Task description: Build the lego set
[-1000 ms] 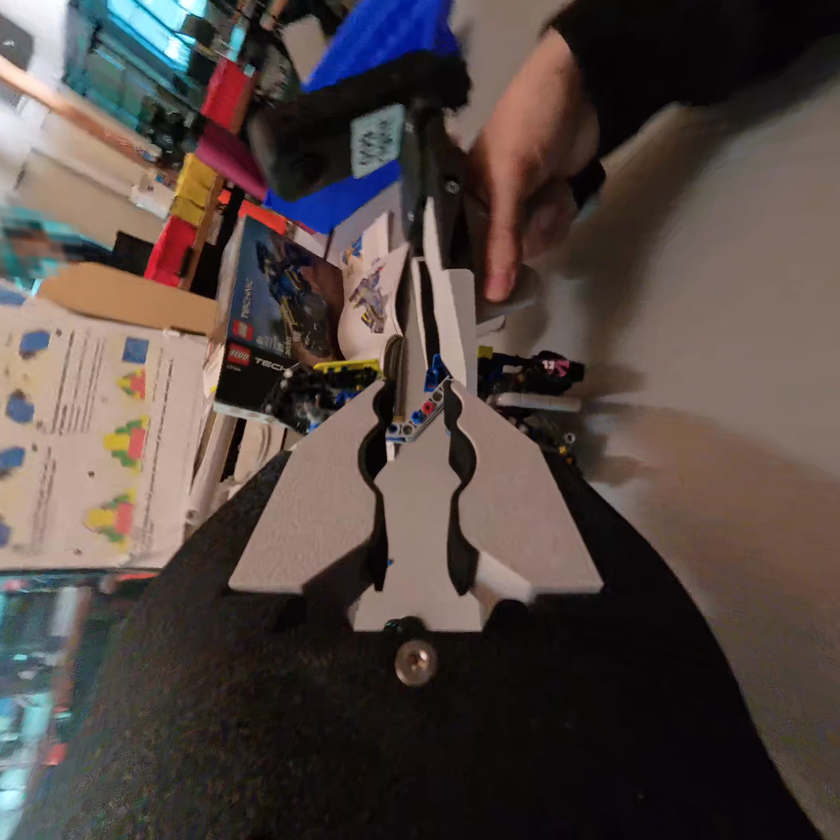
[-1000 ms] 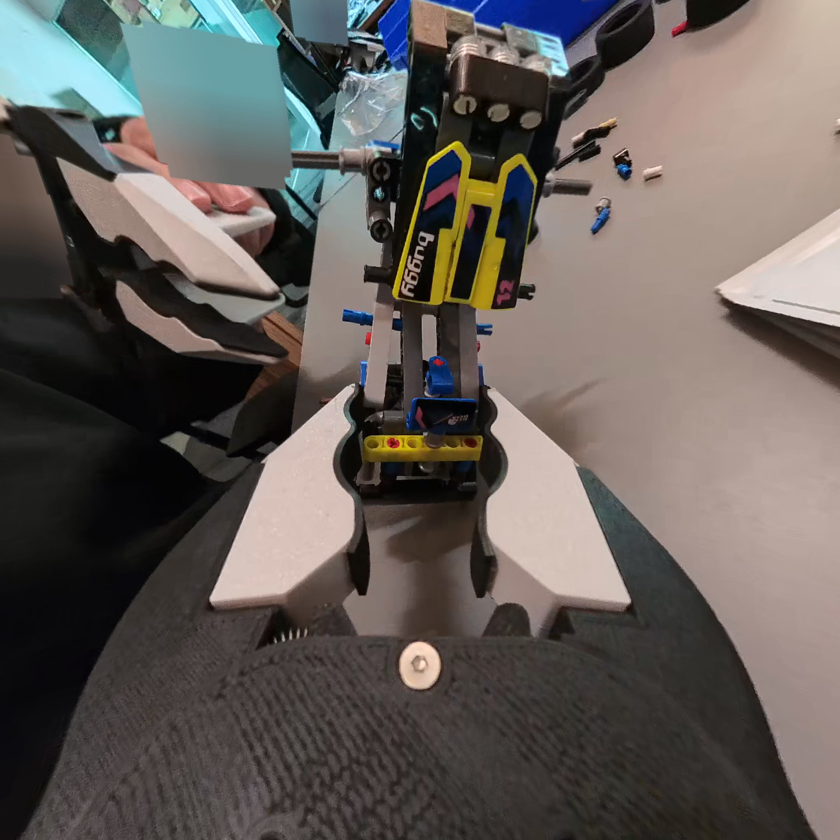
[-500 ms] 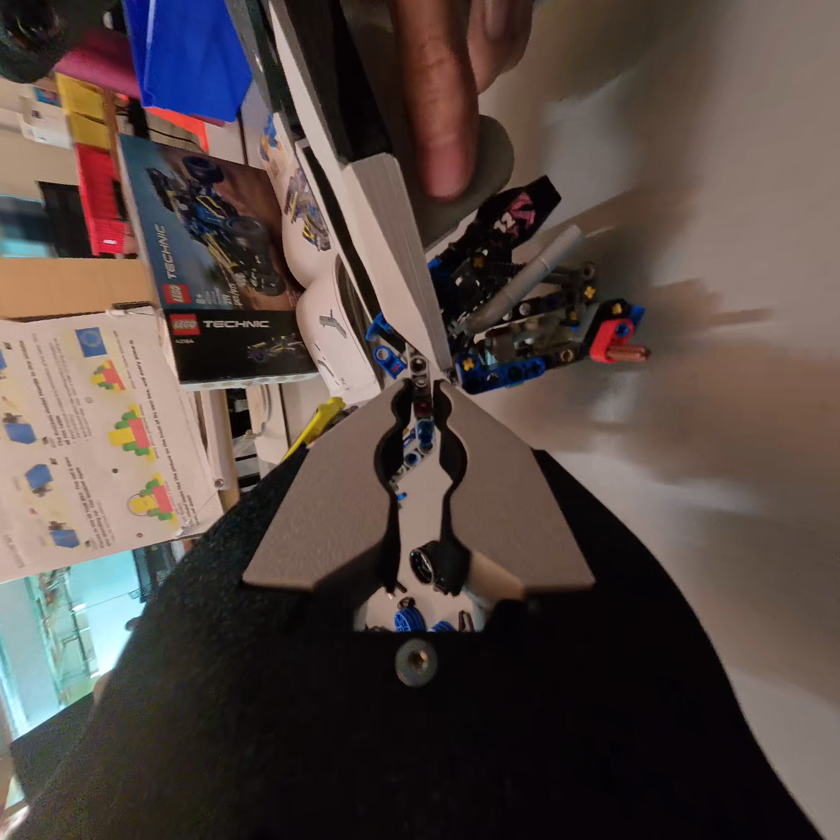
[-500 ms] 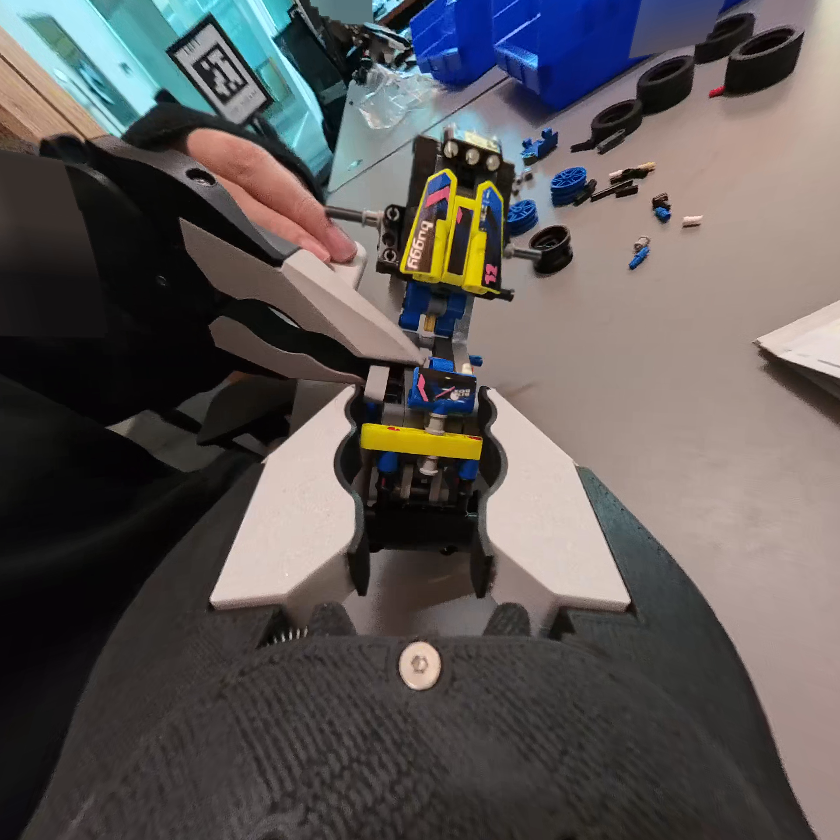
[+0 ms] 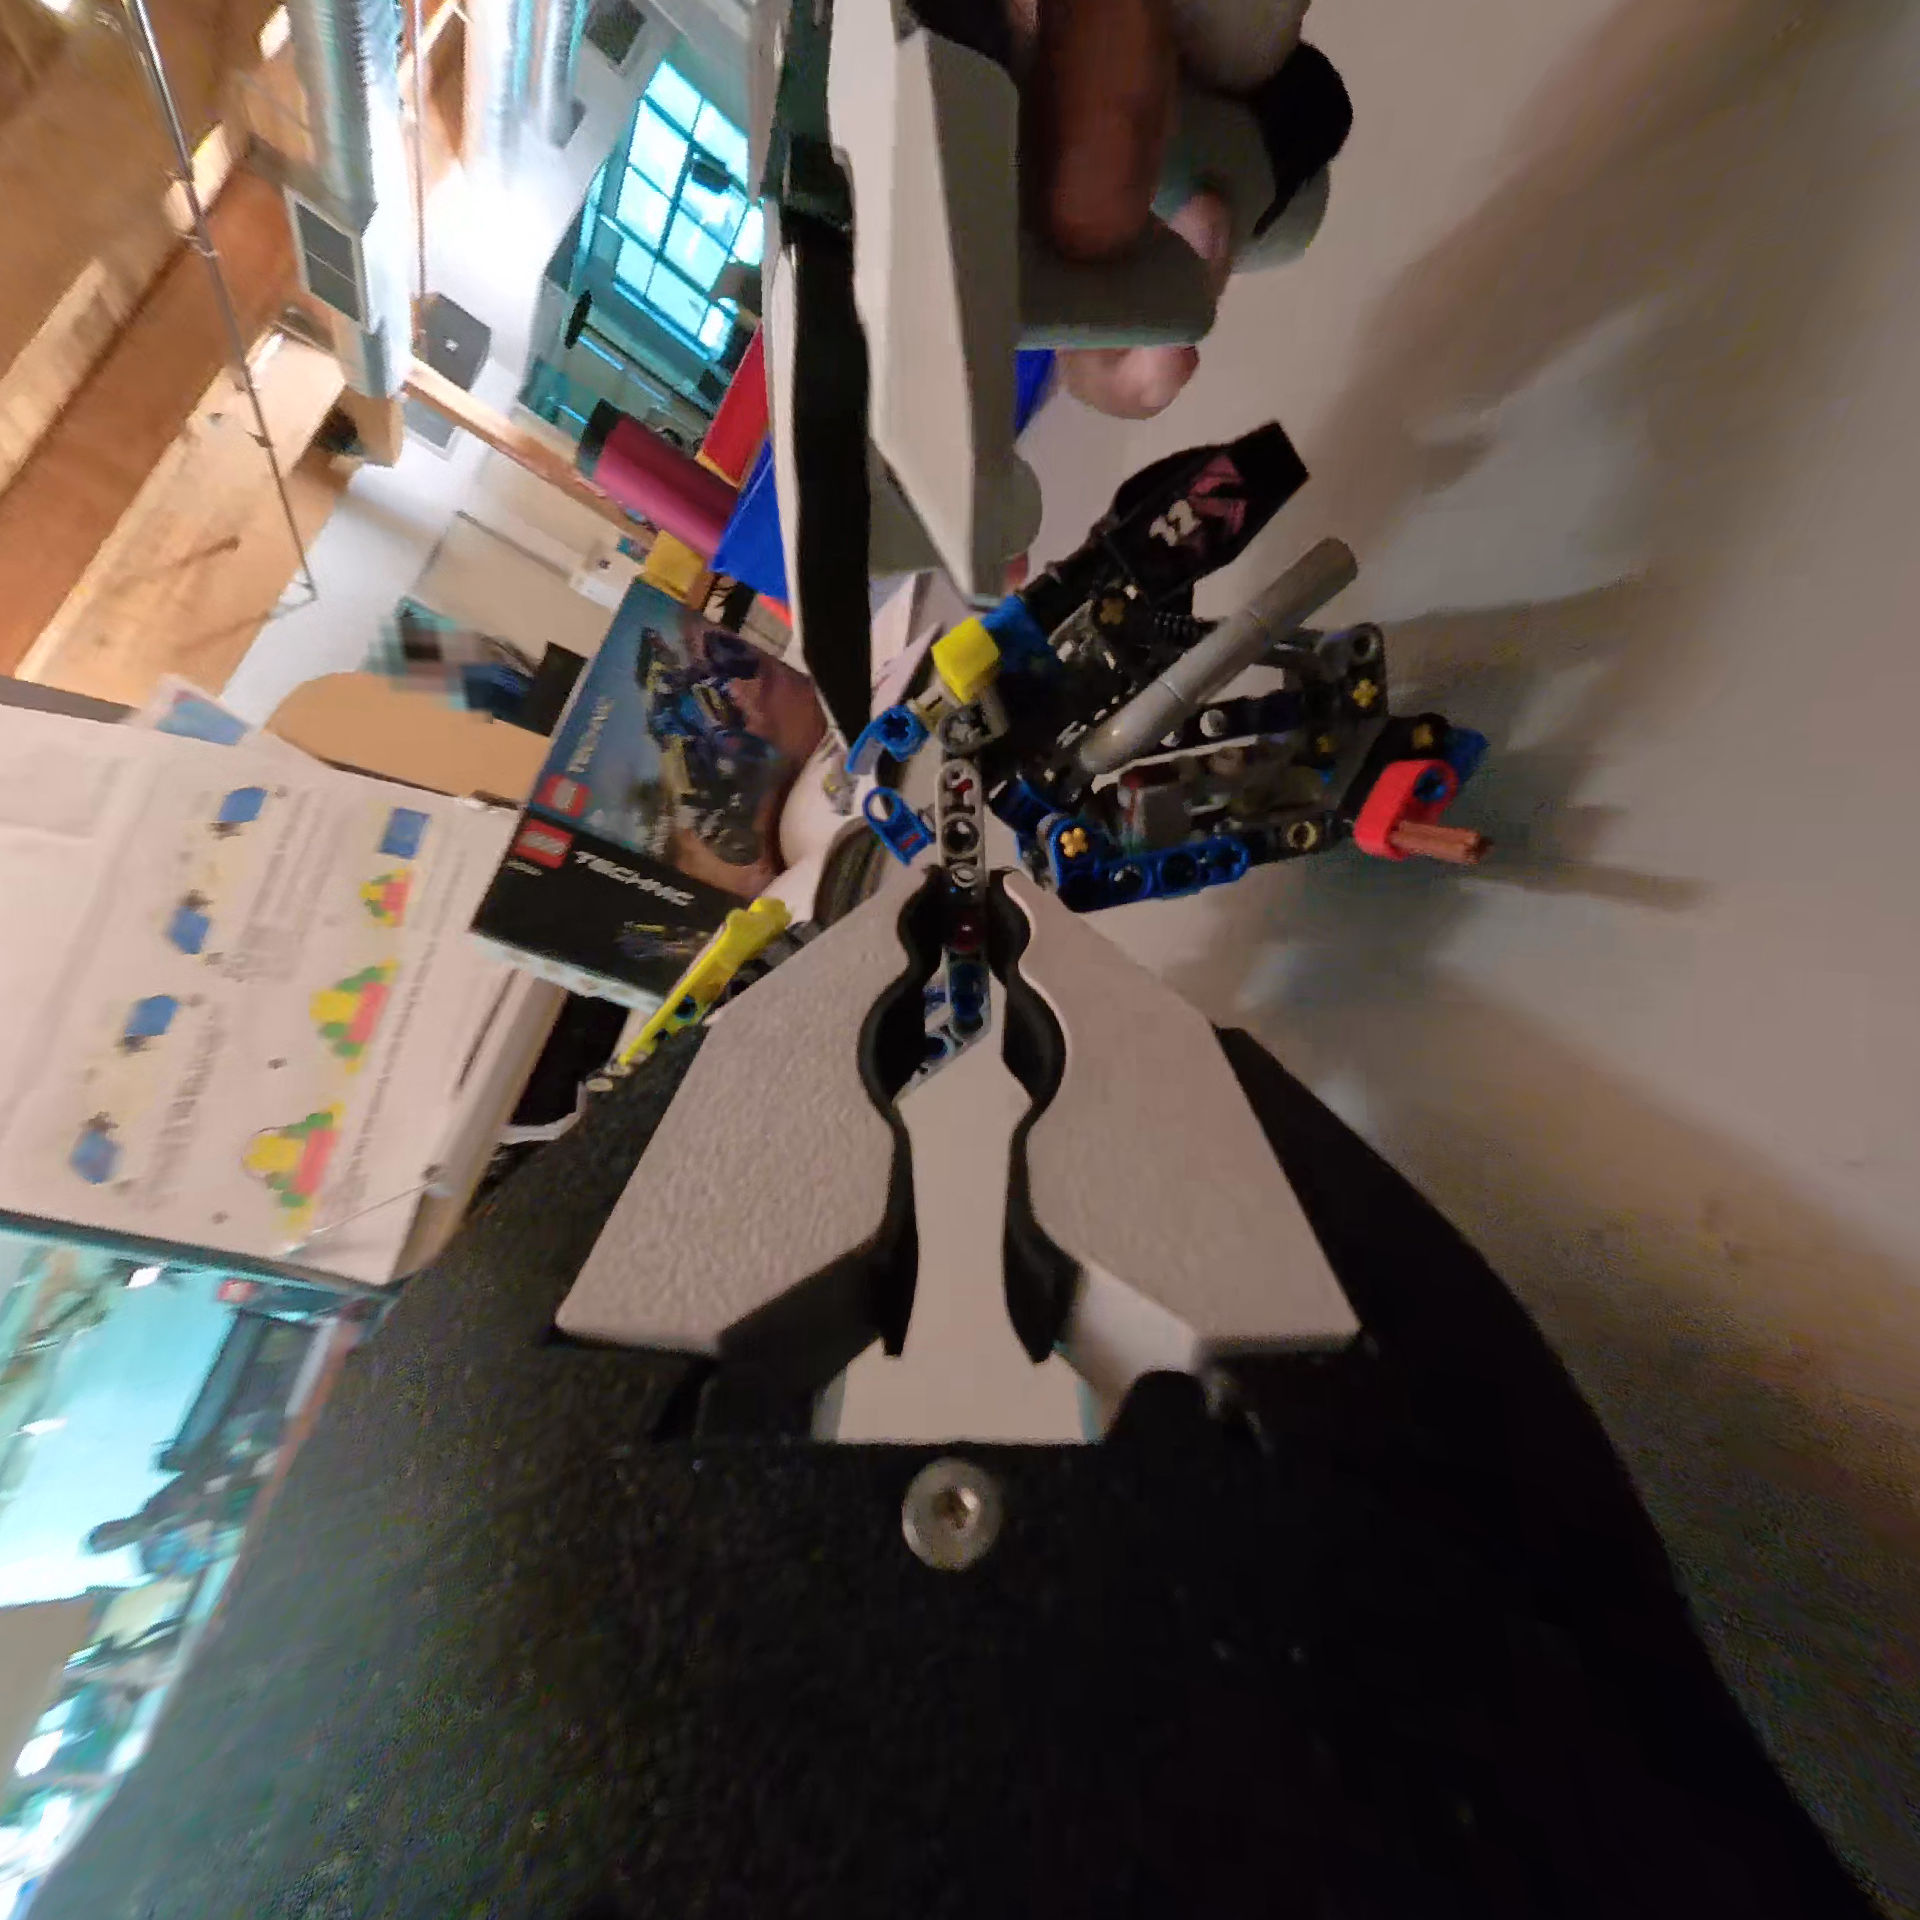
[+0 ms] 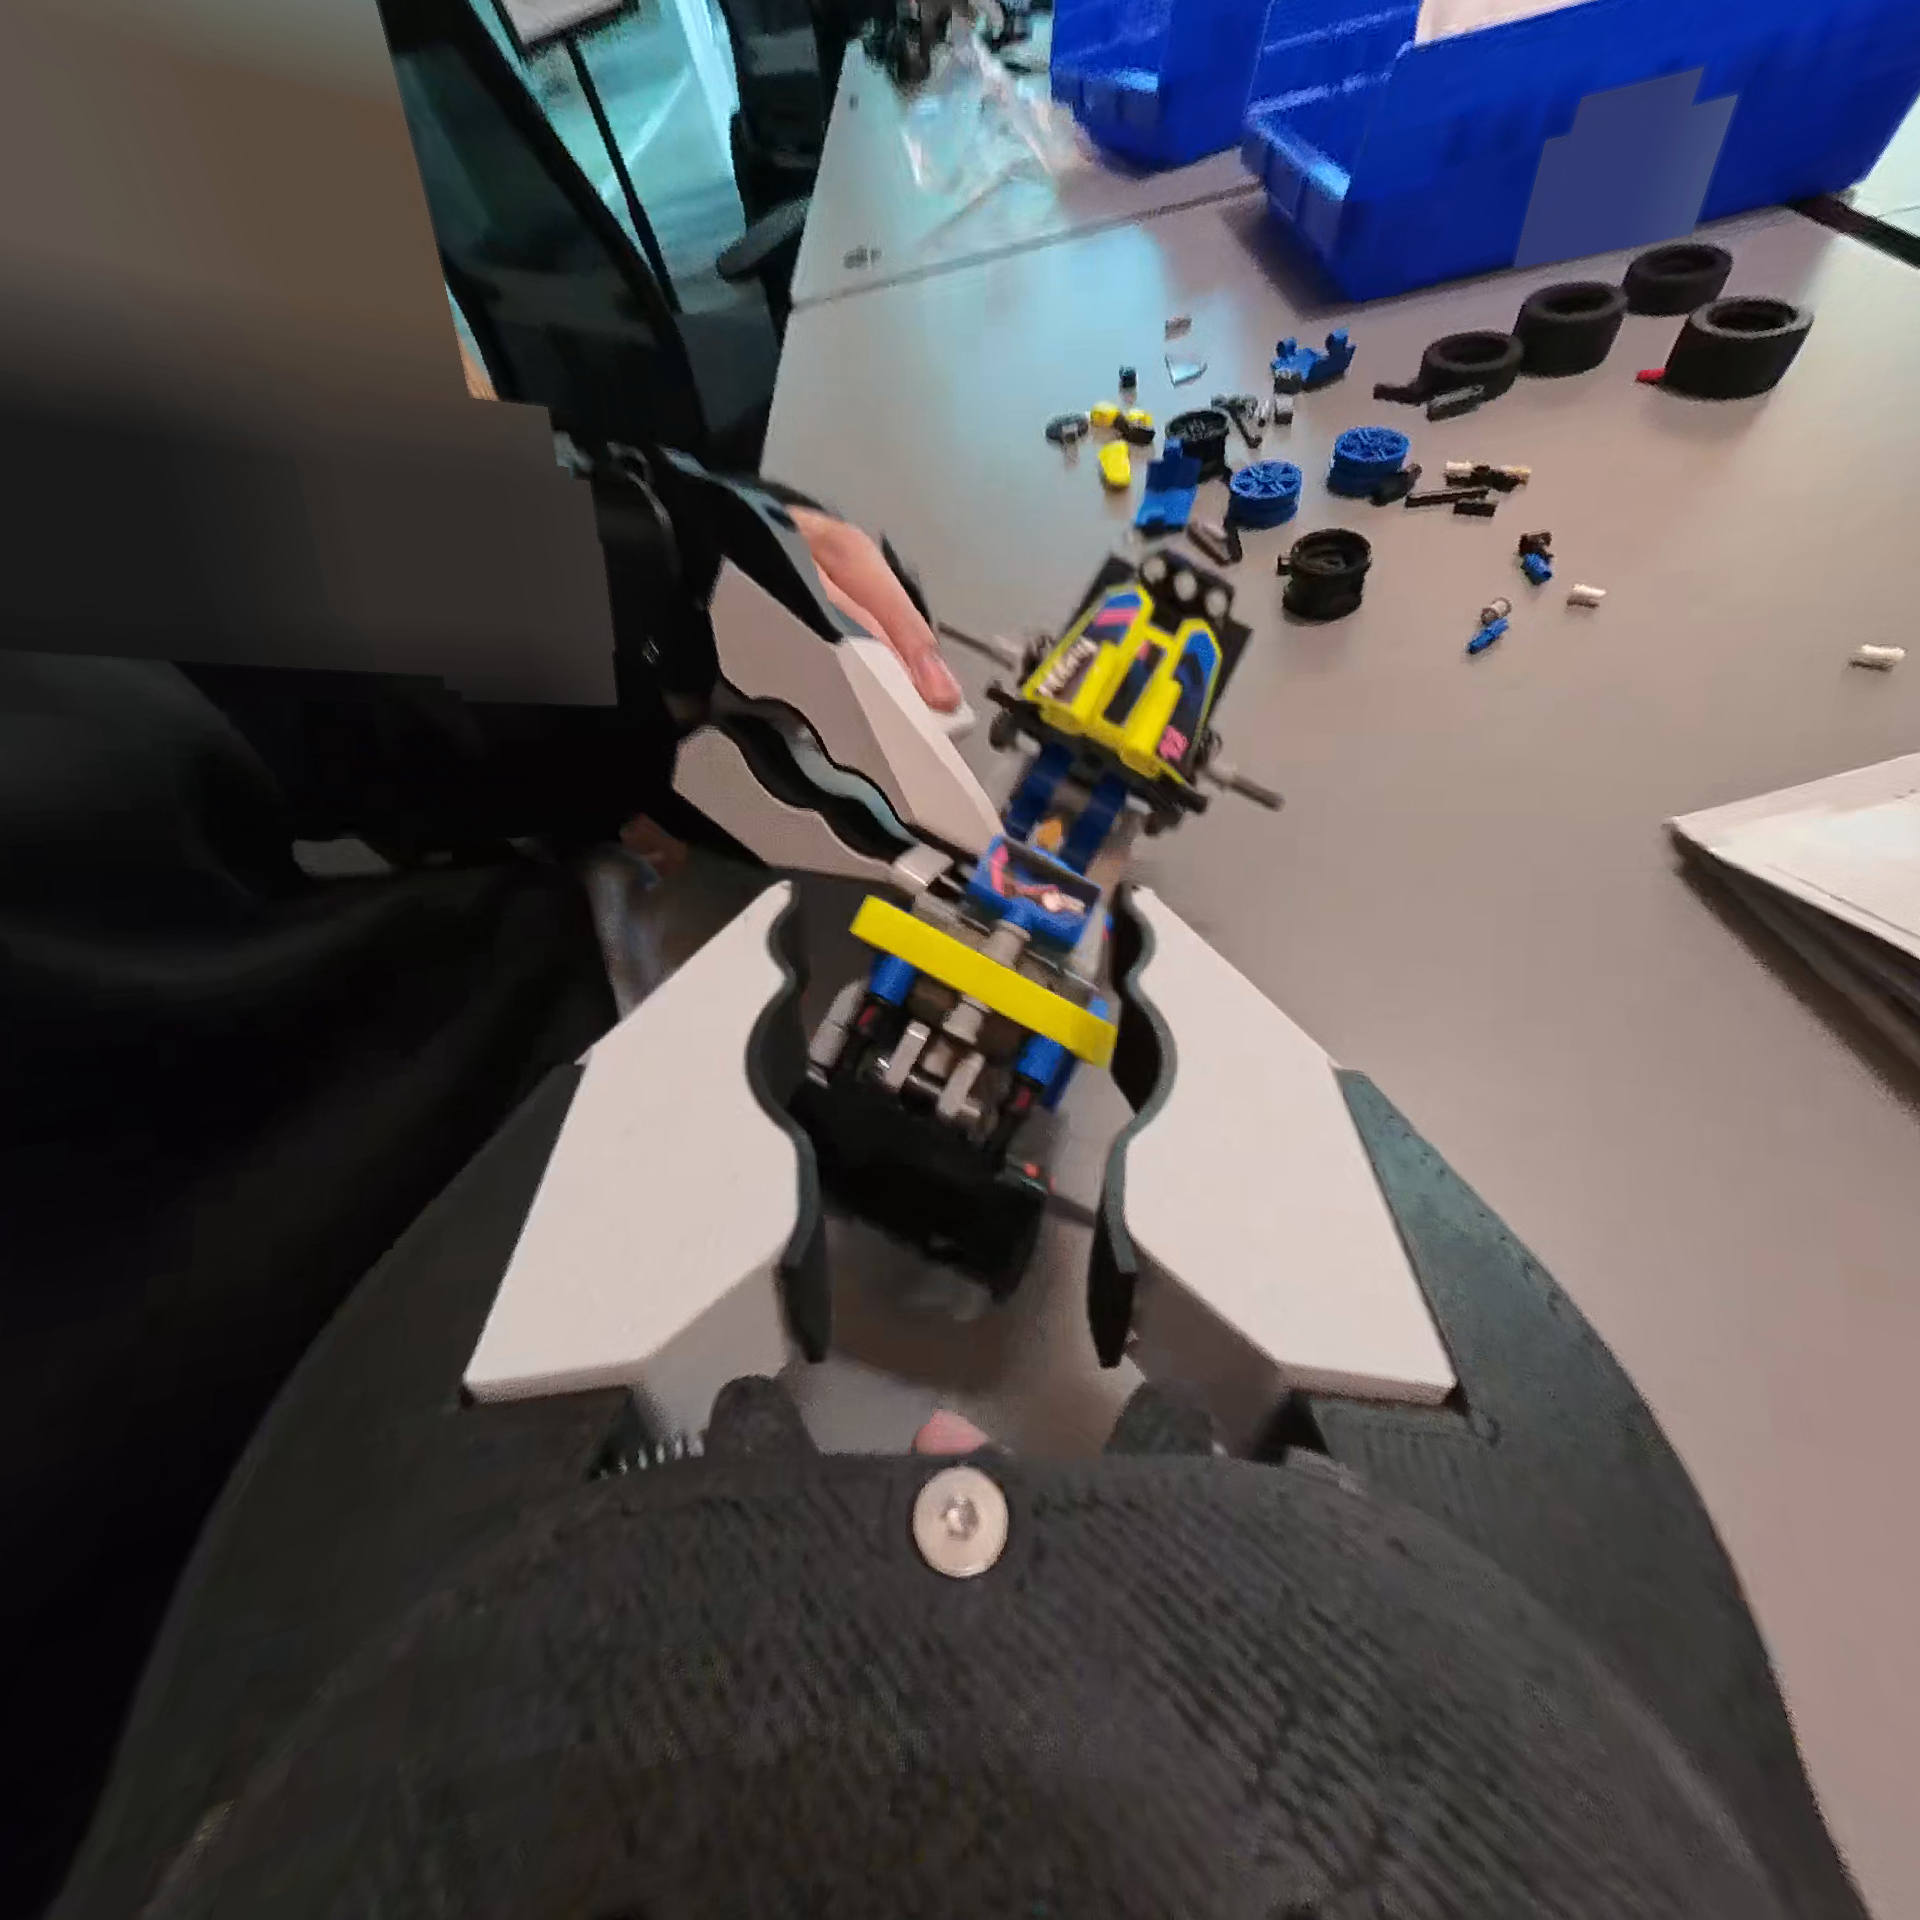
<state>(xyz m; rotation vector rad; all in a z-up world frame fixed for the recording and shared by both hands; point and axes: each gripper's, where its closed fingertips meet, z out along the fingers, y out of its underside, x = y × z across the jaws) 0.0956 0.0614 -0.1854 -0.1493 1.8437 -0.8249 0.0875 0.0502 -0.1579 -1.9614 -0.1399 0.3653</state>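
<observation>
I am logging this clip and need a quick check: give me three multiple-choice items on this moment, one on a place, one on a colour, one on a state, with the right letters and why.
1. Where do the loose black tyres lie?
A. on the table before the blue bins
B. inside the bins
C. on the paper stack

2. What colour is the flat bar across the buggy model between the right gripper's fingers?
A. red
B. yellow
C. white

3. How do the left gripper's fingers stand?
A. spread wide
B. hidden
C. nearly together around a thin grey beam

A: tyres sit by the bins. B: bar is yellow. C: beam runs between the tips.
</observation>
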